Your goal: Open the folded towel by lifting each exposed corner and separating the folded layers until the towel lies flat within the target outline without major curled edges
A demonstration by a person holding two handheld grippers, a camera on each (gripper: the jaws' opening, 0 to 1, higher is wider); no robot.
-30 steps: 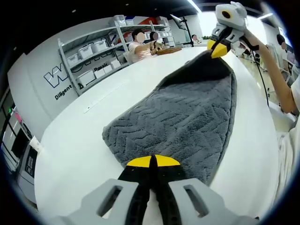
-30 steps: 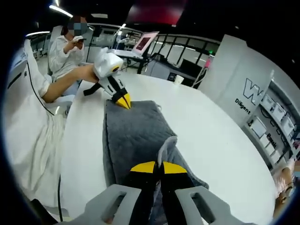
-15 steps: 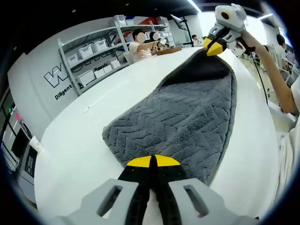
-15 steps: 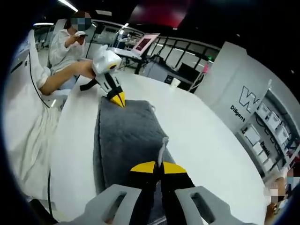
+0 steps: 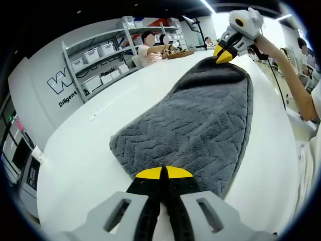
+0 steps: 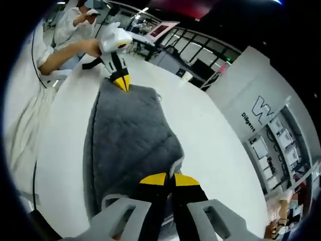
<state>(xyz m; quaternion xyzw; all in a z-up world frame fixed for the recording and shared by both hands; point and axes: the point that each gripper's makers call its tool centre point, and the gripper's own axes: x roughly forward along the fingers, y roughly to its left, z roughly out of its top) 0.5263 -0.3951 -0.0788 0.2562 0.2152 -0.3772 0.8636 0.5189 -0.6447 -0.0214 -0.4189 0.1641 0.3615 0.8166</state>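
In the left gripper view, the left gripper (image 5: 164,173) rises from the bottom with its yellow-tipped black jaws pressed together on the near edge of the towel (image 5: 200,125). Its grey plastic body is broad, with cut-out slots on either side. Across the table (image 5: 85,165), the right gripper (image 5: 223,54) reaches down at a slant from a person's outstretched arm, its yellow tips pinching the far end of the towel, which narrows to a point there.

In the right gripper view, the right gripper (image 6: 168,179) has its jaws closed on the near edge of the towel (image 6: 125,135), where a small pale fold of cloth stands up just beside the tips. At the far end the left gripper (image 6: 121,83) points steeply downward, tips clamped on the far edge, held by a hand in a white sleeve.

The towel is dark grey and plush; one face shows a raised zigzag weave, the other a quilted, diamond-stitched pattern with a paler hem. It is stretched long between the two grippers over the smooth white table, its middle resting on the surface.

Grey metal shelves (image 5: 100,63) with white bins stand against a wall with lettering, and seated people (image 5: 150,50) are at the table's far end.
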